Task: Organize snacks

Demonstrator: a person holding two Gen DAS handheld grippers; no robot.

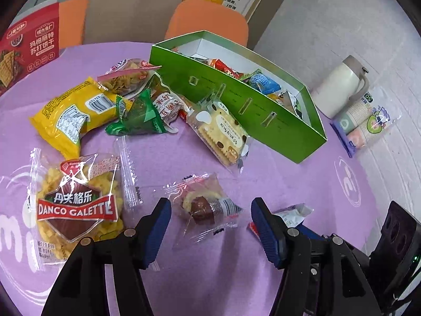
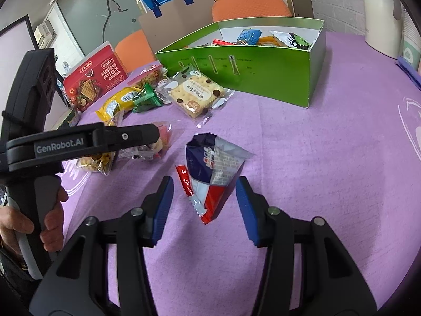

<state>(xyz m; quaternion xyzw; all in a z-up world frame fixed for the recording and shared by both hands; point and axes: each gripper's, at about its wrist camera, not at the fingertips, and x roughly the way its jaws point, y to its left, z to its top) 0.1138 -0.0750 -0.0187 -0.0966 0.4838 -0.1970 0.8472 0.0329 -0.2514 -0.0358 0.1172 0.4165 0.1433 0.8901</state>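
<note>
Left gripper [image 1: 210, 226] spread, straddling a small cake packet [image 1: 204, 205] at its 12 o'clock: light, crushable, slippery film; grip across the middle. Right gripper [image 2: 205, 200] spread around a red-blue wrapper [image 2: 213, 168]; green box [image 2: 263, 79] at 12 o'clock.

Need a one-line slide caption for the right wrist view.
Open right claw poised around a red-white-blue snack packet on the purple tablecloth, green box beyond.

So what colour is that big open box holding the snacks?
Bright green outside, white inside; the green box shows best in the right wrist view.
</note>
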